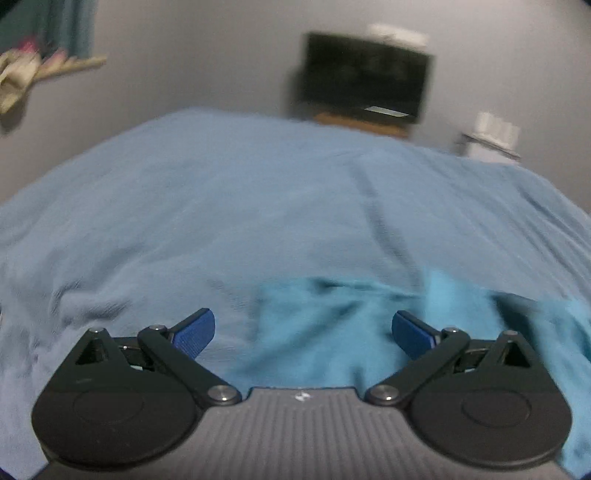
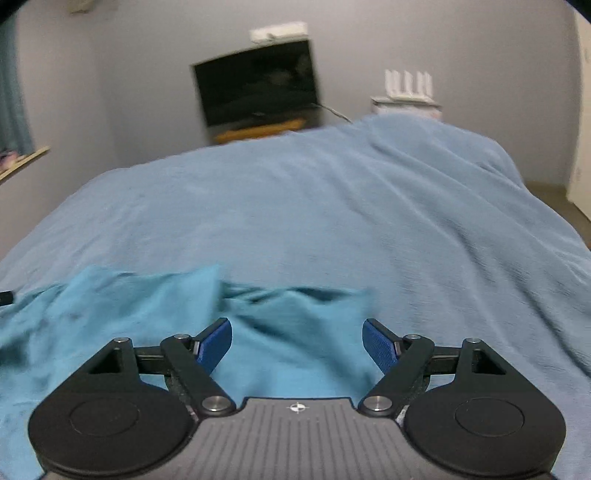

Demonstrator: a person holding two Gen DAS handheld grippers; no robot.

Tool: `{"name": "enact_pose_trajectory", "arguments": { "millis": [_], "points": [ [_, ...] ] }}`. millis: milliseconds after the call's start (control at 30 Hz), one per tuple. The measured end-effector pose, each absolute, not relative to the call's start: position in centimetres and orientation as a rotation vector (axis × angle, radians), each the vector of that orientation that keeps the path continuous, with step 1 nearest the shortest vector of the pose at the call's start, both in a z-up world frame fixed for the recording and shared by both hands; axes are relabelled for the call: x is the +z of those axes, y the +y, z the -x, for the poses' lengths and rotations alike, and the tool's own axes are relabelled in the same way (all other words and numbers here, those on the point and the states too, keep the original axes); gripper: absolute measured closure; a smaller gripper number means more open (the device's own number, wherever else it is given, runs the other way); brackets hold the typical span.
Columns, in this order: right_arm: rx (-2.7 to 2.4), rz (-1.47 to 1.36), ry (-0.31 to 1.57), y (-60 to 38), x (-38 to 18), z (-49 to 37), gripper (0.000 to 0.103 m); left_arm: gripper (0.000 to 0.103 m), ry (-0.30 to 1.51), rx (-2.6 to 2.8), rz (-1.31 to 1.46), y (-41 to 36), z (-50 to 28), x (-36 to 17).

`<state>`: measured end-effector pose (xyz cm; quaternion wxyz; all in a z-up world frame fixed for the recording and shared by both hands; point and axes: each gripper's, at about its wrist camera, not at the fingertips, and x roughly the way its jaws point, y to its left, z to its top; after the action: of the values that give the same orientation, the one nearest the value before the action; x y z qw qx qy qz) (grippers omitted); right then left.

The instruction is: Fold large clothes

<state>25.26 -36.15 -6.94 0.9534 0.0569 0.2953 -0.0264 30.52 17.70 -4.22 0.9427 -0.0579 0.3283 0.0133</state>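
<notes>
A dim bedroom with pale grey walls (image 2: 147, 74) holds a wide bed covered by a dusty-blue, softly wrinkled blanket (image 1: 258, 203) that fills most of both wrist views. Beyond the far edge of the bed, a dark flat television screen (image 2: 258, 85) sits on a low wooden stand (image 2: 258, 131), and to its right is a small white device with upright antennas (image 2: 408, 83). A teal curtain (image 1: 77, 26) hangs at the upper left of the left wrist view.

On the near part of the blanket lies the brighter turquoise garment of soft knit cloth (image 2: 110, 332) — rumpled, with raised folds, and somewhat blurred. It spreads between the two views, lying to the right in the left wrist view and to the left in the right wrist view.

The left tool (image 1: 303, 334) is released — its dark blue ribbed pads (image 1: 195, 332) stand wide apart above the cloth, gripping nothing. The right tool (image 2: 297, 345) is likewise released, with the turquoise cloth visible in the gap but not pinched.
</notes>
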Motion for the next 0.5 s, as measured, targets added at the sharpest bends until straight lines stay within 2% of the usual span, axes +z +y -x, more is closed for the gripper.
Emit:
{"name": "enact_pose_trajectory", "arguments": {
  "millis": [333,500],
  "points": [
    [-0.067,-0.071,0.718,-41.3,-11.8,-29.0,0.024,0.005,0.76,-0.069,0.066,18.5,-36.1,-8.9],
    [-0.03,-0.137,0.736,-42.2,-13.4,-30.3,0.022,0.005,0.803,-0.144,0.227,20.8,-38.6,-11.4]
  ]
}}
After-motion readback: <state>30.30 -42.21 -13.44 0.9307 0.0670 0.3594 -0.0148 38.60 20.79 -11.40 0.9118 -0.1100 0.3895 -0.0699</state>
